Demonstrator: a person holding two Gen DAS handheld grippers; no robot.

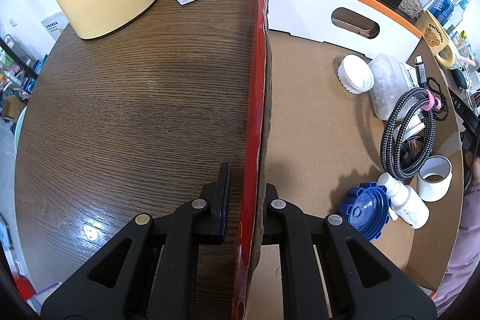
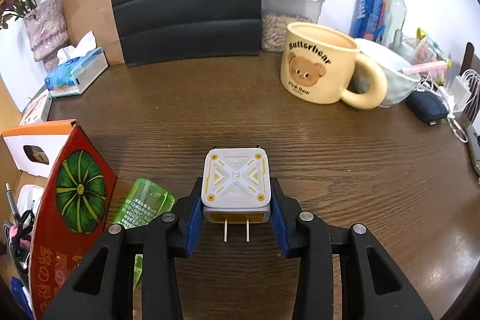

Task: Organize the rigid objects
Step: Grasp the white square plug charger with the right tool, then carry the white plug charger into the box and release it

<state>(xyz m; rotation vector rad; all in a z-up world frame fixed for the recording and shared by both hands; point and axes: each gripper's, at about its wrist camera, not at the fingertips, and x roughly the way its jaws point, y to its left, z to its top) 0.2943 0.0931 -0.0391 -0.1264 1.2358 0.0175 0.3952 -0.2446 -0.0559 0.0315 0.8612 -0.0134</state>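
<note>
- Right gripper [image 2: 237,218] had its blue pads [image 2: 193,222] against both sides of the white-and-yellow charger [image 2: 236,180]; jaws closed onto it, body resting on the table [image 2: 330,158] between the fingers, the two prongs pointing back toward the wrist
- Risk: the pads met only the rear end of the charger; most of the body lay ahead of the fingertips, so on lifting it could pivot nose-down or slip out
- Risk: the casing looked smooth and rounded at the corners; a light clench might let it squirt forward toward the bear mug [image 2: 321,65]
- Left gripper [image 1: 244,200] was clamped on the red wall of the cardboard box [image 1: 256,110], one finger outside, one inside
- Risk: if that clamp tugged, the thin wall could bend or tear, shifting the box and the cable coil [image 1: 408,134] and small bottles inside
- Green clear case [image 2: 144,206] lay just to the left of the right fingers, beside the box; a swing toward the box could knock it
</note>
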